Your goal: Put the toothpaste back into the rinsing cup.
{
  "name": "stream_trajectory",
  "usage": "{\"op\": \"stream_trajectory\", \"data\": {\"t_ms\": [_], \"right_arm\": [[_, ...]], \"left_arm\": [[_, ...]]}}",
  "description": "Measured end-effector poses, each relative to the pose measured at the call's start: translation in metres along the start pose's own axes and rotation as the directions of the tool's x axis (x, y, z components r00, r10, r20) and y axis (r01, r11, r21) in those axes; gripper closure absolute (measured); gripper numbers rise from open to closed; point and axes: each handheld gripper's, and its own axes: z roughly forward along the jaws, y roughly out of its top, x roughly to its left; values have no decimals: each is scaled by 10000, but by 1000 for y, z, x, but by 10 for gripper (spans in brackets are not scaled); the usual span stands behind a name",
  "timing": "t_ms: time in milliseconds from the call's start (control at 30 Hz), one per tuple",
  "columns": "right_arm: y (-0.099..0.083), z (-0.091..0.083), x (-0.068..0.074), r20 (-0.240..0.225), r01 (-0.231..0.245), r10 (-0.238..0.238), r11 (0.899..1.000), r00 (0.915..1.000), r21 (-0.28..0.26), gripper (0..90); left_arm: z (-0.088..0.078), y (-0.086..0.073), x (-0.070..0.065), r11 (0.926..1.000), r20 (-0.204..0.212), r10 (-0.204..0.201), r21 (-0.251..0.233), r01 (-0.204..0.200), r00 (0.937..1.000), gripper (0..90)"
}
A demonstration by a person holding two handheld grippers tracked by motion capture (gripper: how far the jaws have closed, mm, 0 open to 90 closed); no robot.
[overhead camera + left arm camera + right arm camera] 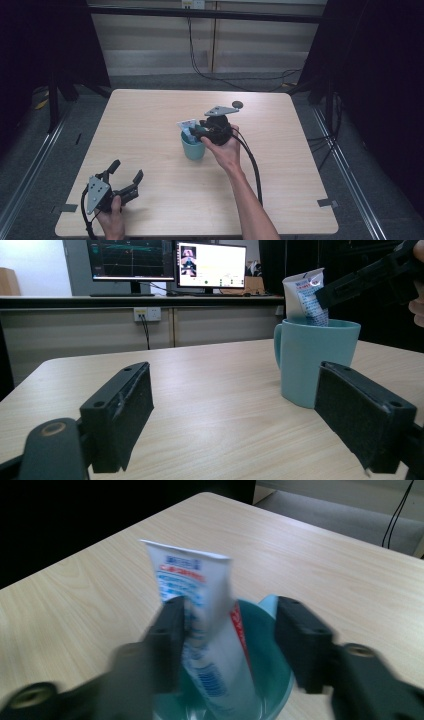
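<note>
- Two hand-held grippers work over one wooden counter (150, 125), one at each side of a teal mug (193, 146).
- At the near left corner, the left hand-held gripper (126, 172) lies low by the counter's edge in the person's left hand (112, 217); its jaws are spread wide with nothing between them.
- From the left gripper view, that left hand-held gripper (240, 415) looks across bare wood; the mug (315, 360) stands ahead and to the right, well apart from it, behind the right-hand jaw.
- Mid-counter, the mug stands upright, handle towards the left gripper's camera.
- A white tube (187, 125) with blue print stands in the mug, leaning, its flat crimped end up above the rim.
- Just right of the mug, the right hand (223, 150) holds the right hand-held gripper (196, 131) tipped down over the rim.
- In the right gripper view, the right hand-held gripper (230, 640) is released: one jaw lies against the tube (200, 625), the other stands clear of it with a gap, both above the mug (272, 680).
- Behind the counter, monitors (165, 260) sit on a bench.
</note>
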Motion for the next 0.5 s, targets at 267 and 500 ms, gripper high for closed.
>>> {"op": "stream_trajectory", "data": {"t_ms": [267,500], "right_arm": [[-9,2,-4,-215,-404,401,9991,9990,-142,285],[-7,-5,-4,-228,-557,549,9978,9982,-366,136]], "left_arm": [[0,0,0,10000,16,-59,-3,59,10000,158],[0,0,0,10000,16,-56,-10,56,10000,158]]}}
